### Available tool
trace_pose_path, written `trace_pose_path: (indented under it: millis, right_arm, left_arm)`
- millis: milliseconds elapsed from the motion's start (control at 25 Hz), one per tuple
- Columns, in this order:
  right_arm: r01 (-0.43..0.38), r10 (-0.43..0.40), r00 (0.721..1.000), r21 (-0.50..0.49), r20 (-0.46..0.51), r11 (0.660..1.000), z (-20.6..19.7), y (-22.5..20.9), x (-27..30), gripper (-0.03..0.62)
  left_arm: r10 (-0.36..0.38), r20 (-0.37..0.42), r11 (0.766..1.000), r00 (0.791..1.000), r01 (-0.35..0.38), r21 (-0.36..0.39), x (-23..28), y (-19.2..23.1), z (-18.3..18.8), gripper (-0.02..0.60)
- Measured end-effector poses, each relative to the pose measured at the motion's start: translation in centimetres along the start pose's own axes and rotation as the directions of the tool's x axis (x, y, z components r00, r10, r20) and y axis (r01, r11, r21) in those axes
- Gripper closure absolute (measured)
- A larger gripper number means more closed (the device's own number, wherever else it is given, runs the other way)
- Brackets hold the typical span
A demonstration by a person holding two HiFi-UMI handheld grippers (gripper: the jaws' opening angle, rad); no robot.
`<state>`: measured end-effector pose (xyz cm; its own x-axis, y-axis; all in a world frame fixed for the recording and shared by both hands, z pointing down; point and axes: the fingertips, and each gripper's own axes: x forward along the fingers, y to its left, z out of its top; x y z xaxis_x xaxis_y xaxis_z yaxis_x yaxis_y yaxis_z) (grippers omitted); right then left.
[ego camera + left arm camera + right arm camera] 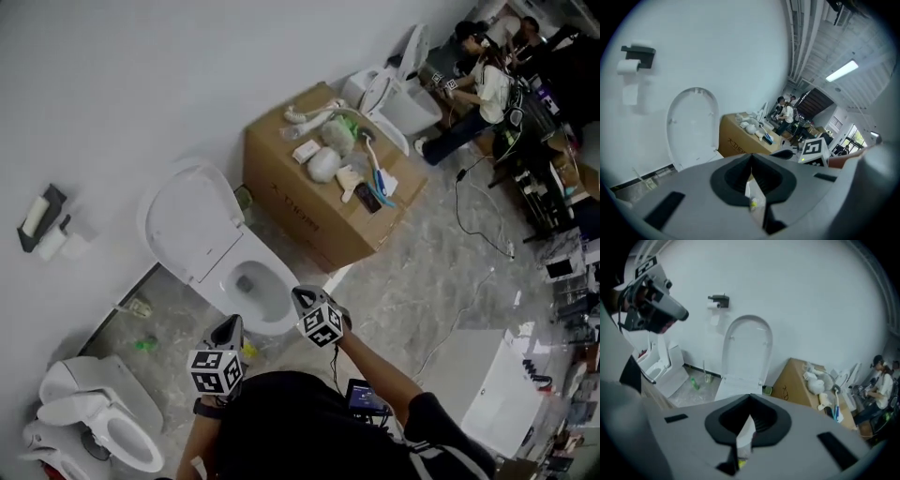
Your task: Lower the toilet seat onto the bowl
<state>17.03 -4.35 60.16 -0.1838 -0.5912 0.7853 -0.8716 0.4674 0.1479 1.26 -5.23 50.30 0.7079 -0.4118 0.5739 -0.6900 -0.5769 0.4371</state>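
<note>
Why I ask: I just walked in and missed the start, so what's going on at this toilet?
A person stands in front of the toilet with a gripper in each hand. The seat is upright against the wall and the bowl is open, so the seat has not yet been lowered. The left gripper and the right gripper are both shut and empty. They hang near the front of the bowl, and neither touches the seat.
</note>
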Motion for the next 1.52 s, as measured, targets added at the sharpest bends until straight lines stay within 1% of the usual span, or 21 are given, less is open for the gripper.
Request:
trace_pose_path:
  millis: [120, 240, 280, 320, 400, 440, 480, 560, 640, 760, 960, 1080, 1200, 1280, 1520]
  right_arm:
    - [0.014, -0.021, 0.994, 0.063, 0.112, 0.998, 5.7, -0.8, -3.1, 0.599]
    - [-0.020, -0.012, 0.974, 0.138, 0.228, 0.990, 10.6, -0.6, -6.0, 0.599]
    - [-0.035, -0.008, 0.966, 0.162, 0.260, 0.986, 11.8, -0.3, -6.9, 0.599]
    - [-0.049, -0.006, 0.957, 0.182, 0.289, 0.982, 12.9, 0.0, -7.8, 0.599]
    - [-0.076, 0.001, 0.942, 0.211, 0.336, 0.974, 14.7, 0.5, -8.9, 0.599]
    - [-0.090, 0.006, 0.936, 0.223, 0.352, 0.971, 15.4, 0.9, -9.3, 0.599]
    - [-0.106, 0.014, 0.932, 0.232, 0.363, 0.967, 15.9, 1.2, -9.4, 0.599]
    - [-0.134, 0.035, 0.926, 0.242, 0.375, 0.961, 16.6, 2.0, -9.6, 0.599]
    - [-0.145, 0.046, 0.926, 0.239, 0.376, 0.960, 16.9, 2.6, -9.7, 0.599]
    - [-0.139, 0.045, 0.928, 0.233, 0.369, 0.963, 17.1, 3.2, -9.8, 0.599]
    - [-0.133, 0.036, 0.930, 0.242, 0.366, 0.961, 16.9, 3.6, -10.4, 0.599]
    - [-0.131, 0.035, 0.932, 0.244, 0.360, 0.961, 16.7, 3.8, -10.9, 0.599]
    - [-0.132, 0.043, 0.935, 0.230, 0.353, 0.964, 16.6, 4.3, -11.2, 0.599]
    - [-0.131, 0.048, 0.936, 0.218, 0.348, 0.967, 16.6, 4.4, -11.3, 0.599]
    - [-0.142, 0.070, 0.943, 0.203, 0.326, 0.969, 16.4, 5.2, -10.9, 0.599]
  left_arm:
    - [-0.002, 0.079, 0.999, 0.997, -0.001, 0.039, -1.1, 0.2, 3.3, 0.569]
    - [0.004, 0.160, 0.996, 0.987, -0.019, 0.092, -2.5, 0.2, 6.3, 0.569]
    - [0.017, 0.198, 0.994, 0.980, -0.038, 0.104, -3.2, 0.3, 7.2, 0.569]
    - [0.039, 0.246, 0.992, 0.969, -0.066, 0.104, -4.0, 0.6, 8.0, 0.569]
    - [0.103, 0.335, 0.989, 0.936, -0.131, 0.062, -5.5, 1.7, 8.9, 0.569]
    - [0.132, 0.354, 0.987, 0.926, -0.155, 0.037, -6.0, 2.2, 8.7, 0.569]
    - [0.152, 0.351, 0.985, 0.924, -0.170, 0.020, -6.2, 2.7, 8.0, 0.569]
    - [0.159, 0.307, 0.985, 0.938, -0.171, 0.012, -6.1, 3.0, 6.1, 0.569]
    - [0.144, 0.273, 0.988, 0.951, -0.155, 0.018, -6.0, 3.1, 5.0, 0.569]
    - [0.131, 0.272, 0.989, 0.953, -0.146, 0.034, -6.4, 3.2, 5.1, 0.569]
    - [0.107, 0.251, 0.992, 0.962, -0.119, 0.032, -6.4, 3.0, 4.2, 0.569]
    - [0.097, 0.241, 0.993, 0.966, -0.111, 0.043, -6.6, 2.5, 3.7, 0.569]
    - [0.091, 0.247, 0.993, 0.965, -0.107, 0.053, -7.1, 2.1, 3.5, 0.569]
    - [0.095, 0.258, 0.993, 0.961, -0.111, 0.046, -7.4, 2.4, 3.6, 0.569]
    - [0.121, 0.273, 0.992, 0.954, -0.122, -0.013, -8.3, 3.4, 3.3, 0.569]
